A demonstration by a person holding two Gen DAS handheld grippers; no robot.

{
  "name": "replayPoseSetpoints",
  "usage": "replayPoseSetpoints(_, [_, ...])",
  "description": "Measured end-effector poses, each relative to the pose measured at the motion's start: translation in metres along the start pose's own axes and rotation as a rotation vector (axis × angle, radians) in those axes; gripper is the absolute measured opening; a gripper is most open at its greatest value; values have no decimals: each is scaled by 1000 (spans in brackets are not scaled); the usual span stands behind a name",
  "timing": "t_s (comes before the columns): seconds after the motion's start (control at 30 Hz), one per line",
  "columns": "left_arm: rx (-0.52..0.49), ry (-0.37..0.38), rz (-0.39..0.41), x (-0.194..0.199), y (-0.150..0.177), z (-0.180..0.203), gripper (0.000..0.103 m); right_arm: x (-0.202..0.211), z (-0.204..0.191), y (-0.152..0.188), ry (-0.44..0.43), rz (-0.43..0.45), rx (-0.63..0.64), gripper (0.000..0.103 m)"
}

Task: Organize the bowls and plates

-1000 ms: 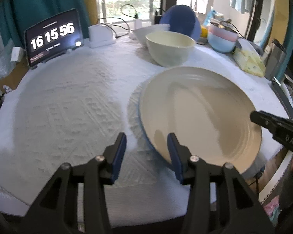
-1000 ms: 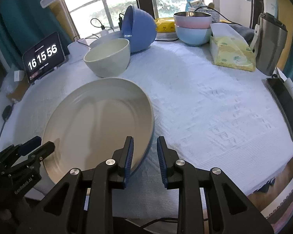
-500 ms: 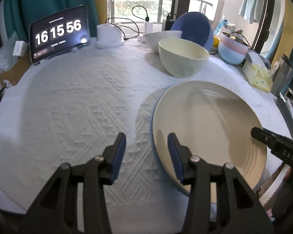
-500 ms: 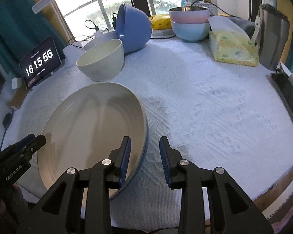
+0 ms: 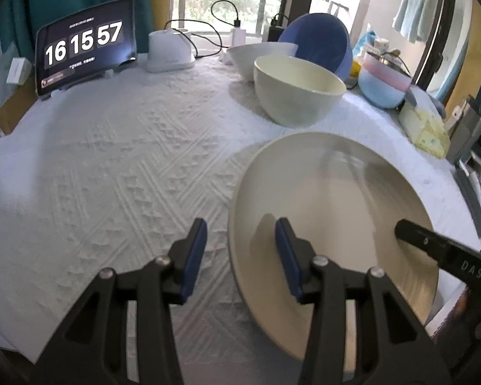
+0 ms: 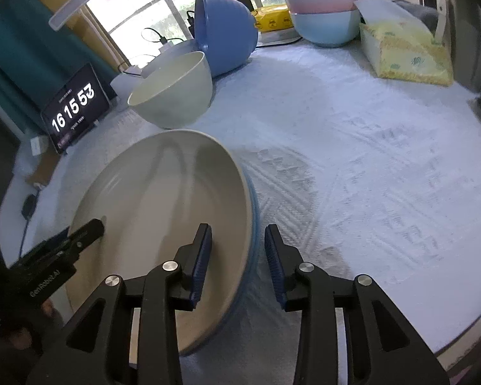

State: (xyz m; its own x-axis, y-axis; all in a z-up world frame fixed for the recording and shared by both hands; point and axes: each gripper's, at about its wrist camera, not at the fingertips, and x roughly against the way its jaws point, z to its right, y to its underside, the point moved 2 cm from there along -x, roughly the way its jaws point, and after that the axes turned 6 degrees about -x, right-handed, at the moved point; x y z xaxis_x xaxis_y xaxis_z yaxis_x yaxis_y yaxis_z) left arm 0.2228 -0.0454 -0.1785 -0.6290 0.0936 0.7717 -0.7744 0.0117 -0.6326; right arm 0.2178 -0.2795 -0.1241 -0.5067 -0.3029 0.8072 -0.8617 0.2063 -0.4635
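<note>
Jaws of both grippers straddle opposite edges of one wide cream plate point(image 5: 330, 211) lying flat on the white-clothed counter point(image 5: 118, 160). In the left wrist view, the left gripper point(image 5: 240, 250) stands open at lower centre, one pad over the plate's inside and one outside its left rim, neither pressing. In the right wrist view, the right gripper point(image 6: 237, 256) is likewise open across the right rim, pads apart from it. Each hand is equally near its own edge; the round plate has no long axis. A cream bowl point(image 6: 173, 93) sits just beyond it, toward the upper frame.

Compared with a second ago, the right jaws have just been opening, rim between them; the left jaws are unchanged. The plate now rests lower and flatter.
</note>
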Motion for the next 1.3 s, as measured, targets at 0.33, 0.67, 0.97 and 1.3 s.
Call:
replayPoseSetpoints(0.33, [-73,-4,28,2,2,17,45,-2,-3,3,0,19,-5,37])
replayPoseSetpoints(0.67, [-73,-2,51,14,3,14,42,1,-12,1,47,32,27,37])
replayPoseSetpoints(0.97, [-53,19,33,9,4,7,42,4,-16,-1,69,45,30,29])
replayPoseSetpoints(1.3, [-52,-16,22,11,8,-2,47,-1,-5,1,49,3,-12,30])
